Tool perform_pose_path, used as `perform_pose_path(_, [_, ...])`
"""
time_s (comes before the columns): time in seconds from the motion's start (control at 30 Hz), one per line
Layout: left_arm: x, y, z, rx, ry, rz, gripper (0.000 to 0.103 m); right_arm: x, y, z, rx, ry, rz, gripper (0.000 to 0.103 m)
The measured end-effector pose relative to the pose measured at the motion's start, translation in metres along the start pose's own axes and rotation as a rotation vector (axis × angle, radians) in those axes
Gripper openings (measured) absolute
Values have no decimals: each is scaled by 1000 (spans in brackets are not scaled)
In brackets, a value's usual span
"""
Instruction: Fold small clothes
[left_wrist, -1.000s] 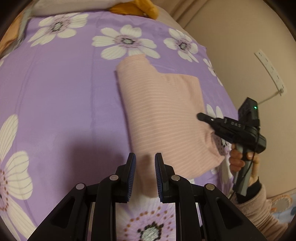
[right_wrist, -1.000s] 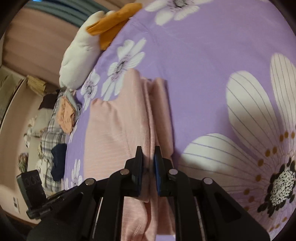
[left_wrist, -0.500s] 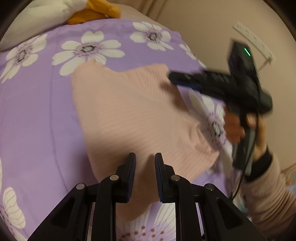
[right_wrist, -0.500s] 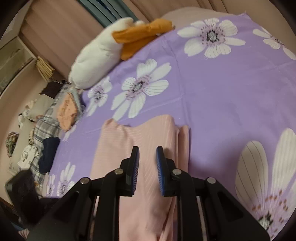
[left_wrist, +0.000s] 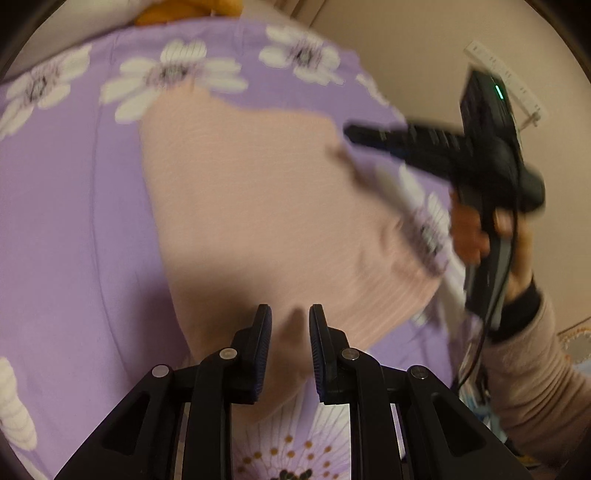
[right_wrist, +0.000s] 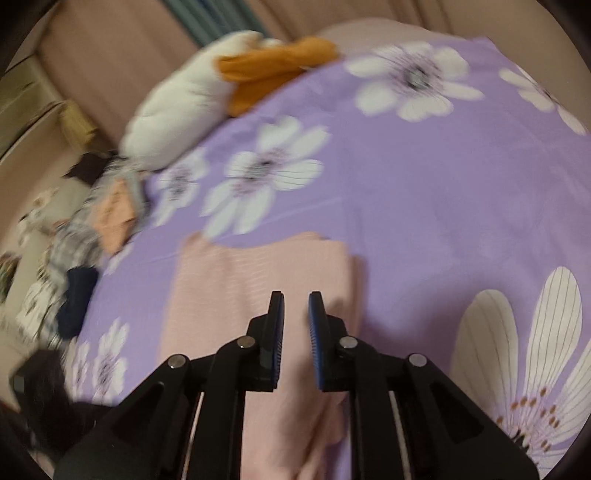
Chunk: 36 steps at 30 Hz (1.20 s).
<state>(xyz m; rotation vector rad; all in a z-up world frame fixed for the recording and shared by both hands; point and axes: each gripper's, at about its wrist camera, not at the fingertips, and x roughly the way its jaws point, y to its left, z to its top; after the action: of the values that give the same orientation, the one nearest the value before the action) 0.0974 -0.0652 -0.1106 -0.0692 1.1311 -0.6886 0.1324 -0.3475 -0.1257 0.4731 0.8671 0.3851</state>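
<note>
Both views are smeared by motion blur, so the fine stripes of the pink garment (left_wrist: 258, 206) and its edges are hard to trace. Its near edge is cut off behind the left gripper (left_wrist: 290, 328), whose fingers stand narrowly parted and hold nothing, with the folded cloth lying flat on the purple flowered bedspread (left_wrist: 74, 221) directly ahead and beneath them.

Only the left view shows the right gripper (left_wrist: 354, 132) from outside, up ahead to the right over the garment's far corner, with the person's hand (left_wrist: 476, 236) on its handle. Its own camera shows its jaws narrowly apart and empty over the garment's folded edge.

Only the right view shows the white and orange plush toy (right_wrist: 221, 96) far ahead and a pile of clothes (right_wrist: 96, 229) off to the left.
</note>
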Motion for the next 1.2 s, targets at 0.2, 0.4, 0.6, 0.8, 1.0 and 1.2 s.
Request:
perform_pose_path(0.2, [-6, 7, 34, -18, -111, 56, 17, -19, 22, -38, -104, 46, 66, 16])
perform_pose_path(0.4, [20, 36, 52, -111, -103, 90, 17, -17, 22, -80, -154, 138, 38, 15])
perform_pose_path(0.6, [32, 46, 49, -175, -69, 62, 17, -9, 9, -104, -128, 190, -1, 11])
perform_pose_path(0.8, [3, 49, 36, -210, -94, 41, 29, -30, 2, -100, -33, 158, 77, 47])
perform_pose_path(1.0, [-15, 77, 9, -324, -131, 6, 65, -45, -27, -96, 153, 94, 144, 55])
perform_pose_path(1.2, [5, 106, -2, -486, -81, -218, 65, -24, -53, -93, 338, 122, 233, 60])
